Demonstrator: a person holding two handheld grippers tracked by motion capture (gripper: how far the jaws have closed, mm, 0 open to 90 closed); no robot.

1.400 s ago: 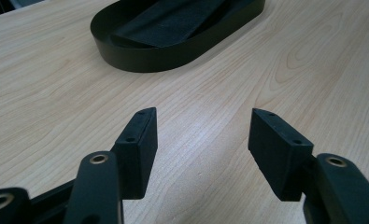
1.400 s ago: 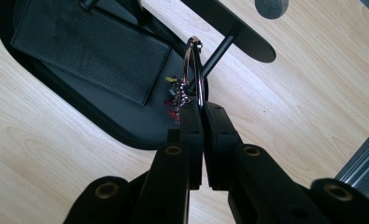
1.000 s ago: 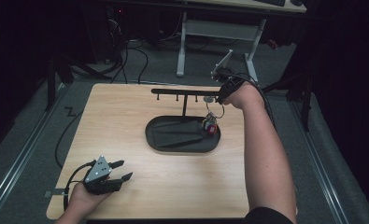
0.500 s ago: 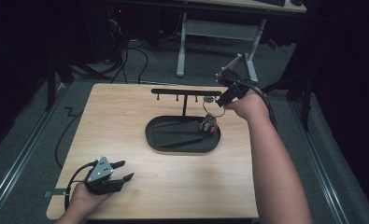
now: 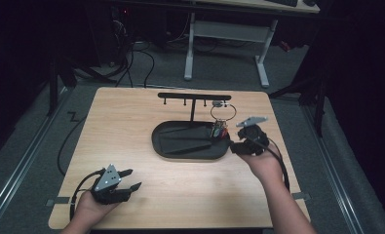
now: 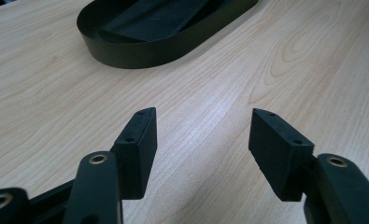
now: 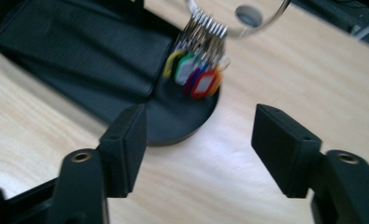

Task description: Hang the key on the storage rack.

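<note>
Right gripper view: key ring (image 7: 198,70) beyond the open fingers (image 7: 126,144), untouched.

From my right claw's camera the bunch of coloured key tags (image 7: 196,73) is smeared with blur, so I can't count the tags or read anything on them, and the metal ring (image 7: 240,18) they hang from is cut off by the top edge. The black tray (image 7: 79,51) runs out past the top and left edges there. From my left claw's camera the tray (image 6: 140,49) is again clipped at the top. From the high view the keys (image 5: 219,130) are too small to tell apart, and I can't tell whether they touch the tray. Both my forearms leave at the bottom edge.
</note>
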